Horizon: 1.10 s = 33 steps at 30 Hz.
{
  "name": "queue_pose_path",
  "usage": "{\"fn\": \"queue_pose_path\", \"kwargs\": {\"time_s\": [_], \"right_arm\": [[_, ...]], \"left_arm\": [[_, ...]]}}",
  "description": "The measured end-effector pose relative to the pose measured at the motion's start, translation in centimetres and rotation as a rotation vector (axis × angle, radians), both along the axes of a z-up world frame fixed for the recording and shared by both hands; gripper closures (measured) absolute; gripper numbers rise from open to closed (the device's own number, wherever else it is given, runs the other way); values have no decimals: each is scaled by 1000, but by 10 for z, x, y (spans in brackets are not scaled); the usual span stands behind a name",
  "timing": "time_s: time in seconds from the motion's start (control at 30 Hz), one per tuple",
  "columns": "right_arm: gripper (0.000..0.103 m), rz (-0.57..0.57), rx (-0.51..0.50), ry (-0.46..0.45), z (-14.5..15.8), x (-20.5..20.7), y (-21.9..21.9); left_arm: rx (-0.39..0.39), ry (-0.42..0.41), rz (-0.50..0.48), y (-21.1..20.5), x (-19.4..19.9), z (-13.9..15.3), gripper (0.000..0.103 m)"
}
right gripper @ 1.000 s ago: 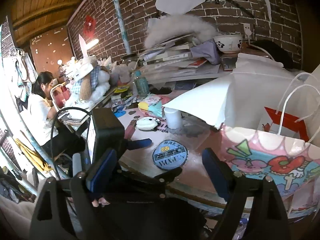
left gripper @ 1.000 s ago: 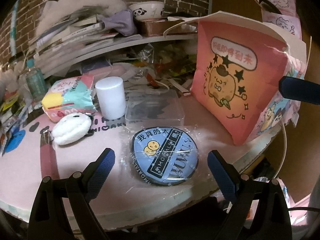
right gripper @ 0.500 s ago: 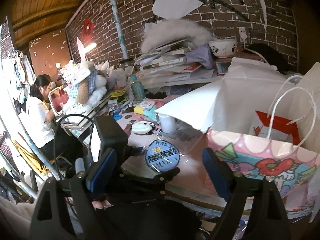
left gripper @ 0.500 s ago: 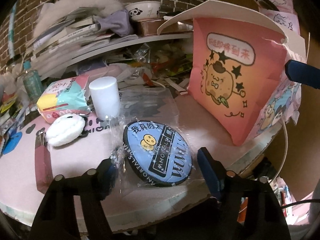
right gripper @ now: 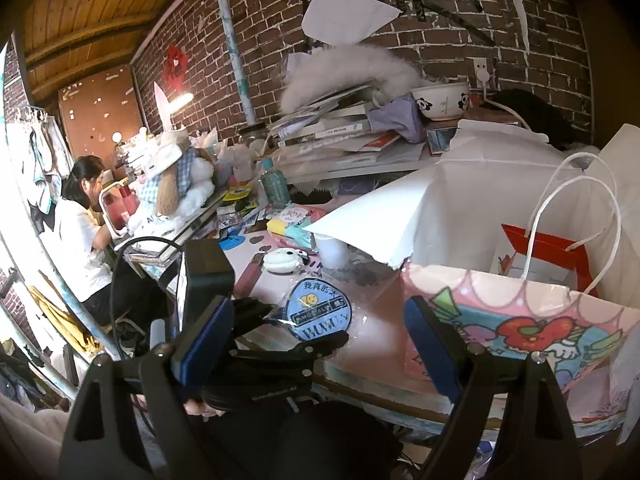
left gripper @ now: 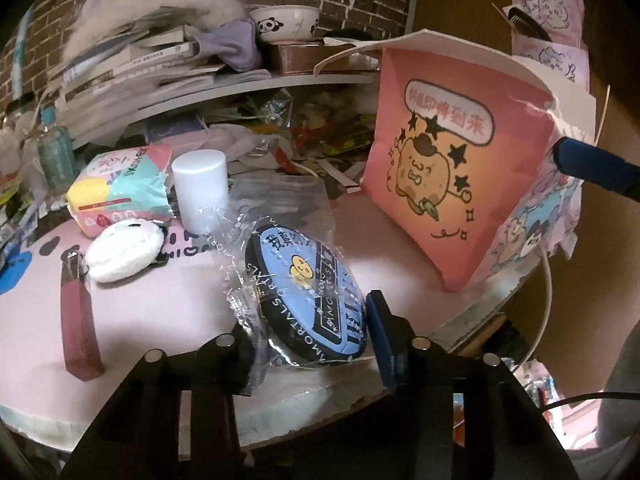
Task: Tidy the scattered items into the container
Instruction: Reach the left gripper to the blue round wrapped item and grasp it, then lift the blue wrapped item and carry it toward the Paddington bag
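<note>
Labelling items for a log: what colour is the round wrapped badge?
Light blue with black rim, clearest in left wrist view.

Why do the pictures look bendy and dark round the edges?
Left wrist view: the fisheye lens bends the shelf, its corners go black, and glare shines on the wrapped blue badge. Right wrist view: the brick wall curves, and window light washes out the left edge.

Blue-and-black badge (left gripper: 306,292), pink cartoon-print bag (left gripper: 448,184), white cylinder (left gripper: 200,192)
</note>
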State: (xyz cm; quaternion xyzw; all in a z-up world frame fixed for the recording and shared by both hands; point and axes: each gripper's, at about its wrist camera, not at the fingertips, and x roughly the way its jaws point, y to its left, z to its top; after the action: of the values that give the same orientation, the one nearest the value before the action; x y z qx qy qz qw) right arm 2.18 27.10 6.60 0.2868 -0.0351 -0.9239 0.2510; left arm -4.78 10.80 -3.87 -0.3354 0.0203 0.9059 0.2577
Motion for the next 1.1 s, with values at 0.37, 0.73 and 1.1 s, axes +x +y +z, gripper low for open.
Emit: {"fn": "queue_pose_path", "kwargs": {"time_s": [0.37, 0.73, 1.1], "right_arm": [[17, 0, -4, 0, 0, 0, 1], [17, 16, -2, 9, 5, 1, -1], [17, 46, -4, 43, 11, 14, 7]], "left_arm": [[40, 7, -37, -4, 5, 6, 83], [56, 90, -1, -25, 6, 46, 85], [37, 245, -19, -26, 4, 136, 85]]}}
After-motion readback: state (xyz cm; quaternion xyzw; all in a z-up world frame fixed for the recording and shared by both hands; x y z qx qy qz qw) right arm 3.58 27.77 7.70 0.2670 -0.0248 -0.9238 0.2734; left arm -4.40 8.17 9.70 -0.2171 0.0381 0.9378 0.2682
